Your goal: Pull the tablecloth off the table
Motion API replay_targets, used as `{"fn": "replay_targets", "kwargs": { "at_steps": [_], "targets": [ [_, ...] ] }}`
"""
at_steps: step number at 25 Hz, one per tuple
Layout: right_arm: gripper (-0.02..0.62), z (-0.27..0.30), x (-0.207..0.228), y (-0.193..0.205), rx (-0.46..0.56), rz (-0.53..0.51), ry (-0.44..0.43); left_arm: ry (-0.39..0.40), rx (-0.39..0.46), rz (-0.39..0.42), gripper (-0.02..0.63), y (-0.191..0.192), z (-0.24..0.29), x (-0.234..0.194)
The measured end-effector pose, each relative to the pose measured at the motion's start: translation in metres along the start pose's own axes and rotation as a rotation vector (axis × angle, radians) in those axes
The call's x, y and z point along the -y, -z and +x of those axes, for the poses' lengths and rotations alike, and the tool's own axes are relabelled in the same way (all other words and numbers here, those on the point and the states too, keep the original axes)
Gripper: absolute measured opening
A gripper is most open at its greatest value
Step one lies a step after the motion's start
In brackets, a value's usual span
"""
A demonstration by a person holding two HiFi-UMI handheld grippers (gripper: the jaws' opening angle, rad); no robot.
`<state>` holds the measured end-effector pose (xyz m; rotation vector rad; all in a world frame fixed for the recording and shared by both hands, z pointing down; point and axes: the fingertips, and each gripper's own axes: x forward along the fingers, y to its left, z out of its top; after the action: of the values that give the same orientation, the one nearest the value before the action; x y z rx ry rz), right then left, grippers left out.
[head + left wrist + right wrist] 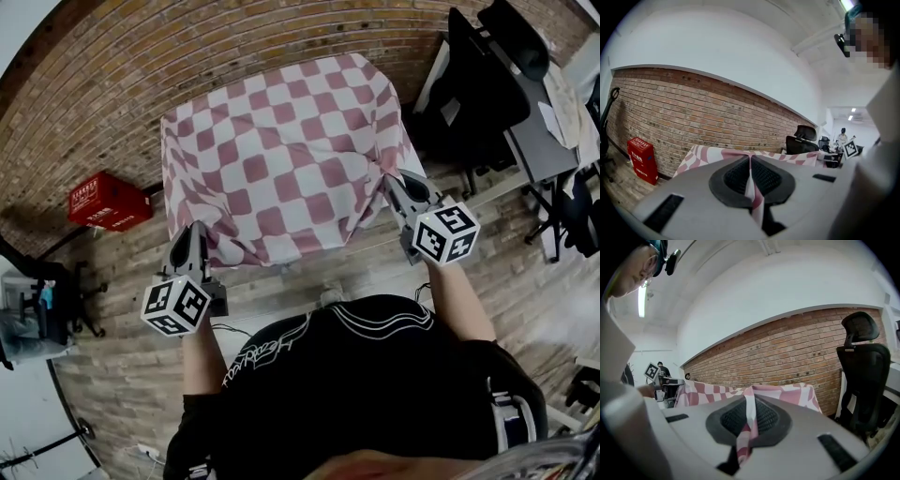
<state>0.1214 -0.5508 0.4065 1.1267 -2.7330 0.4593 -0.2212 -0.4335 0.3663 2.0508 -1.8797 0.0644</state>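
Note:
A pink and white checked tablecloth (281,155) drapes over a small table against the brick wall. My left gripper (192,236) is shut on the cloth's near left corner, and a strip of the tablecloth (752,187) is pinched between its pads. At the near right corner my right gripper (396,183) is shut too, with a fold of the tablecloth (749,420) caught between its pads. Between the two grippers the near edge is lifted and stretched. The table itself is hidden under the cloth.
A red box (108,202) stands on the floor by the brick wall (234,47) at the left. A black office chair (483,80) and a desk (553,112) are close on the right. A wheeled stand (42,314) sits at the far left.

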Motion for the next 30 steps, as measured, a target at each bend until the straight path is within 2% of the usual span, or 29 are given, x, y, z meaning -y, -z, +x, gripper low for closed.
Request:
{"fn": "replay_targets", "kwargs": {
  "at_steps": [5,19,30],
  "targets": [
    [-0.002,-0.013,-0.018,0.006,-0.007,0.007,0.042,0.06,-0.006,0.01,0.006,-0.002,-0.01,0.003],
    [-0.002,-0.053,-0.077,0.034,0.004,0.121,0.206,0.199,-0.051,0.015,0.006,0.004,-0.072,-0.016],
    [-0.002,-0.092,-0.142,0.048,0.027,0.126,0.248,0.294,-0.033,0.011,0.006,0.006,-0.118,-0.019]
  ]
}}
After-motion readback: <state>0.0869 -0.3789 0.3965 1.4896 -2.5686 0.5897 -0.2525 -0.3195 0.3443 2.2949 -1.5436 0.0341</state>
